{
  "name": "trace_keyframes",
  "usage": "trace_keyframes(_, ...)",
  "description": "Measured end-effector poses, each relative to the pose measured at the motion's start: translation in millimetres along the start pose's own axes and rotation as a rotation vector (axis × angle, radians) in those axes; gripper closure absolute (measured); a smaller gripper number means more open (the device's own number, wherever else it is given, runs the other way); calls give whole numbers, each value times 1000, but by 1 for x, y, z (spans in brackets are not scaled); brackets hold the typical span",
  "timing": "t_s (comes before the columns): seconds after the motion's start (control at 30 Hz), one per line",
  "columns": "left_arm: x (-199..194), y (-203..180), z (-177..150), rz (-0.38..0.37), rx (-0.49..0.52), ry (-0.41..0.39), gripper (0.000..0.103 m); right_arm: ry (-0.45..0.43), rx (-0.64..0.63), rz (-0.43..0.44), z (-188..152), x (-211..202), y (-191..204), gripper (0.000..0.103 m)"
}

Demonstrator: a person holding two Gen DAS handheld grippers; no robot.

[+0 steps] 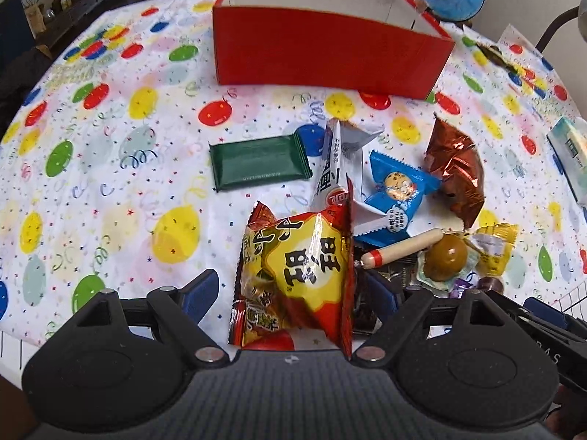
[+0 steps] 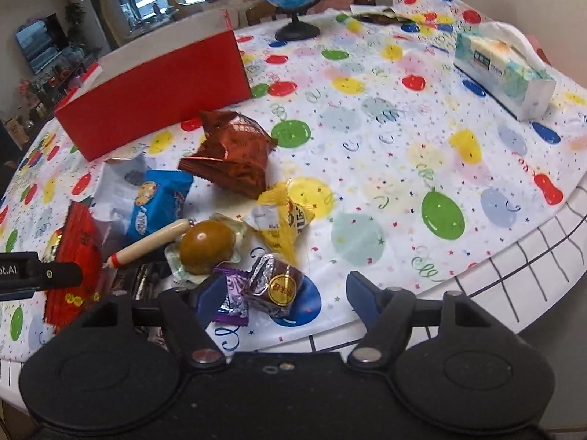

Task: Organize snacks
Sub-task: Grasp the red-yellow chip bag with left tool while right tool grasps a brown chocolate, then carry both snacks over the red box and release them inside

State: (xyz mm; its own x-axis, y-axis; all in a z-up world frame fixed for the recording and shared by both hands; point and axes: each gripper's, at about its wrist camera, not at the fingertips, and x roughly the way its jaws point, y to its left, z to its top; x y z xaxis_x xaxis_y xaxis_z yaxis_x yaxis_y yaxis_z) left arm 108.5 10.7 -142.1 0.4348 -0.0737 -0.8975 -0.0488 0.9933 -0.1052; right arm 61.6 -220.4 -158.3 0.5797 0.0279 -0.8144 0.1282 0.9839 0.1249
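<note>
At 6 o'clock, left gripper jaws spread round red-yellow snack bag; right gripper jaws spread over brown candy. Risk: slick foil slips w/ off-center pinch.

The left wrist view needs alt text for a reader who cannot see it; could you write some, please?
The open left gripper straddles a red and yellow snack bag on a balloon-print tablecloth. Beyond lie a green wrapped bar, a blue cookie packet and an open red box.
</note>
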Motion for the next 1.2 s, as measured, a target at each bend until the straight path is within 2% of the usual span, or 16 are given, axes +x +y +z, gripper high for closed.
trace_keyframes(0.3,22,10,12,-60,-25,79,19,39,74,-2,3,13,1,52)
trace_keyframes(0.33,24,10,13,-65,-24,87,24,43,76,-3,3,15,2,54)
trace_keyframes(0.37,25,11,13,-71,-25,96,25,49,82,-1,3,15,2,55)
trace_keyframes(0.5,25,13,16,-87,-30,98,27,55,109,-2,2,16,1,69)
trace_keyframes(0.77,20,25,21,-155,-36,100,41,33,137,-20,-1,8,3,70)
trace_keyframes(0.93,14,34,21,-173,-33,108,46,4,133,-39,-1,-7,9,70)
trace_keyframes(1.2,-20,40,33,-184,22,-1,46,-122,90,-64,12,-34,30,70)
